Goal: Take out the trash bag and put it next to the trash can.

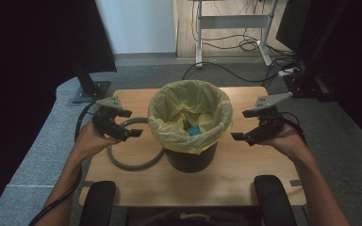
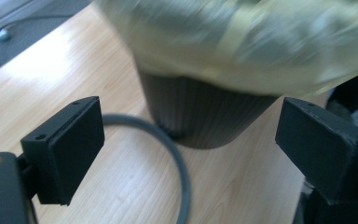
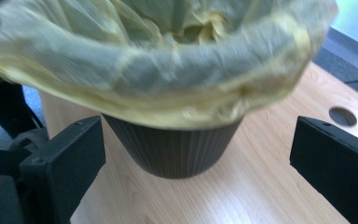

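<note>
A wooden table (image 1: 245,183) seen from above, with a person's forearms coming in from the bottom edge.

At the left, the left gripper (image 1: 128,123) is held in the hand just above the table, its jaws spread wide and holding nothing. Under and beside it lies a grey ring (image 1: 122,162), flat on the wood and touching the foot of the bin (probably the hoop that clamps the liner, though that is a guess).

In the middle stands a dark ribbed bin (image 1: 191,160), upright, lined with a yellow bag (image 1: 169,125) whose edge is folded down over the rim. Something small and blue (image 1: 195,131) lies deep inside.

At the right, the right gripper (image 1: 244,126) hovers near the bin at rim height, jaws also spread and empty.

Both grippers face the bin from opposite sides without touching it. The likely risks from here: thin plastic may tear or slip out if pinched on too little material, and an uneven pull from the two sides could tip the light bin or drag it across the table.
</note>
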